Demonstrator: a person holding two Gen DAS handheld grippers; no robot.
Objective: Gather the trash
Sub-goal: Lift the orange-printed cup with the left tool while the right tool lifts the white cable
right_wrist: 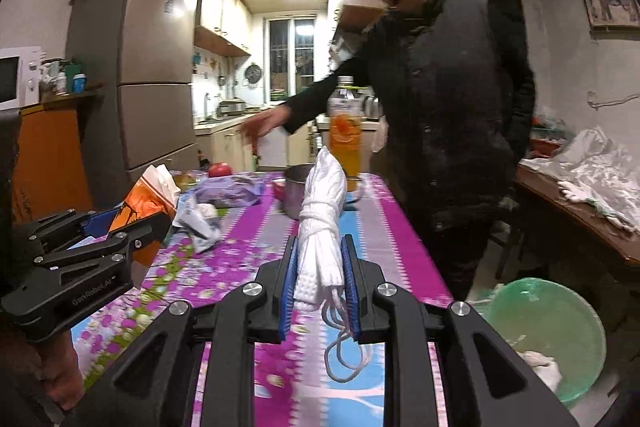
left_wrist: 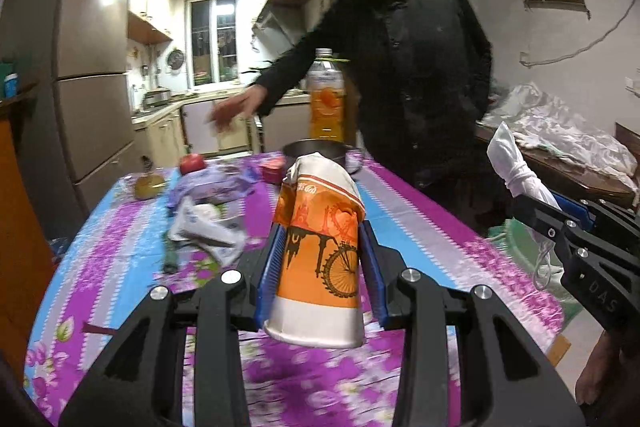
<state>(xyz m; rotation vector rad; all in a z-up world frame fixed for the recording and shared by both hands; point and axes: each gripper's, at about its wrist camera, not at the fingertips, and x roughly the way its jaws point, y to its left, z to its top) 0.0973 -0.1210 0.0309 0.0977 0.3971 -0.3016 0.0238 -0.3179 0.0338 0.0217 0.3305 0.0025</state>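
With the left gripper (left_wrist: 322,267) clamped on the crushed orange paper cup (left_wrist: 320,259) at frame centre and the right gripper (right_wrist: 322,281) clamped on the rolled white face mask (right_wrist: 322,223), both are mid-carry, next needing release over the green-lined bin (right_wrist: 560,327) at lower right, its rim partly cut off.

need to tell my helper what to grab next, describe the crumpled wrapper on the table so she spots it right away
Start at the table with the purple flowered cloth. Left of the orange paper cup held in the left gripper lies the crumpled wrapper. It is pale white-blue and nearer than the purple packet, apple and pot behind it.
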